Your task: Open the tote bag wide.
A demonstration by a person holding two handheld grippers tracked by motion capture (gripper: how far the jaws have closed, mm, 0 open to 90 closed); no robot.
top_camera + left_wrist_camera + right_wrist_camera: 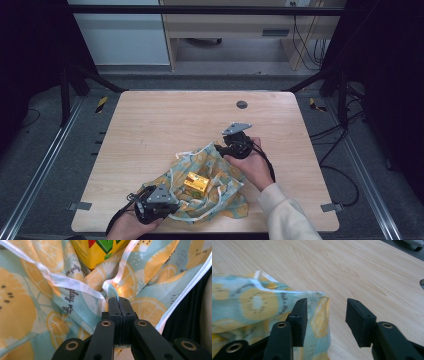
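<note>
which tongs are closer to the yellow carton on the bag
Left. The left tongs are shut on the bag just beside the yellow carton; the right tongs are open at the bag's far edge, farther off.

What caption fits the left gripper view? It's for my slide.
Left gripper shut on the bag's white trim, carton beyond.

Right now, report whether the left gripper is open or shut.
Shut: the left gripper has its jaws pressed together, pinching the lemon-print cloth's white-trimmed edge.
</note>
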